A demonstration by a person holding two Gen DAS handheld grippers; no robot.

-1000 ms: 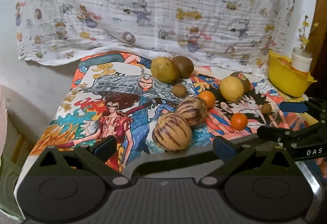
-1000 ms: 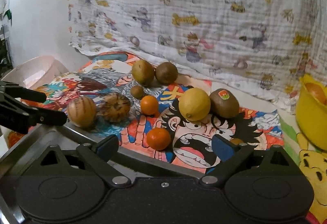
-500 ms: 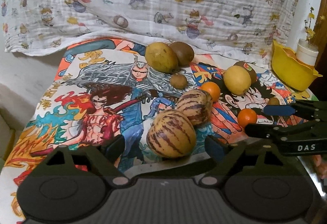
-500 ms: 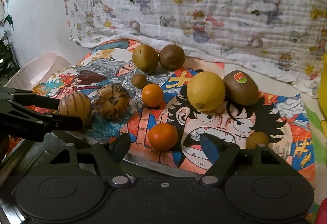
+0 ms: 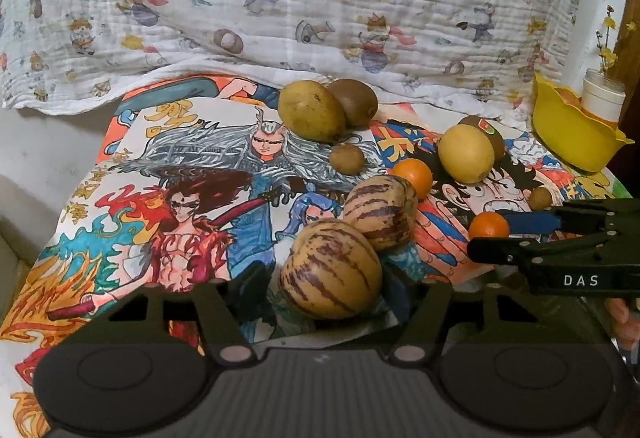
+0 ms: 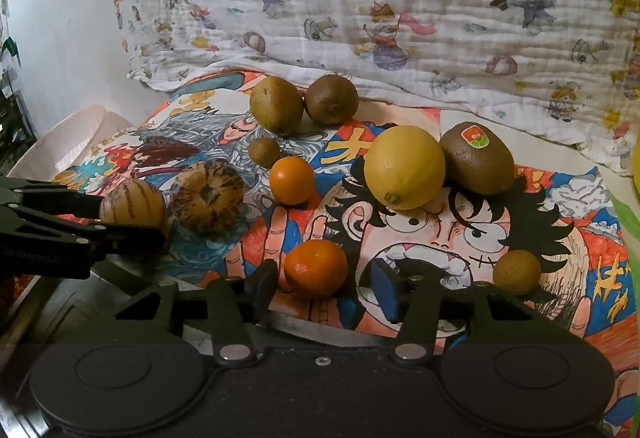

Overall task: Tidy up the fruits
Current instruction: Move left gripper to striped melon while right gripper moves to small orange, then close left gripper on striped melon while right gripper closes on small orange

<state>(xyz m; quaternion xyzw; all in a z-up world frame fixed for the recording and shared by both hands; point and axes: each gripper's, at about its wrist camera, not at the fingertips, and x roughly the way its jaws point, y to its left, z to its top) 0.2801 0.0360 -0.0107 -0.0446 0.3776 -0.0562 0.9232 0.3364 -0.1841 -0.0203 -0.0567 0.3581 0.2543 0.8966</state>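
Fruits scattered across a cartoon-print mat [image 5: 168,166]; yellow bowl [image 5: 568,136] at far right holding something orange. Left gripper [image 5: 326,278] spread wide around near striped melon [image 5: 330,270], not clamped. Right gripper [image 6: 324,284] likewise parted around near tangerine [image 6: 316,268].

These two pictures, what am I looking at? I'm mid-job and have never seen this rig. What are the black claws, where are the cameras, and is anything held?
No robot arm here: a person holds a two-finger claw in each hand, with a camera looking along its fingers. The left view shows the left gripper open around the near striped melon, not visibly clamped. The right view shows the right gripper open around the near tangerine. Also on the cartoon cloth: a lemon, a stickered kiwi, more small fruit. A yellow bowl stands far right.
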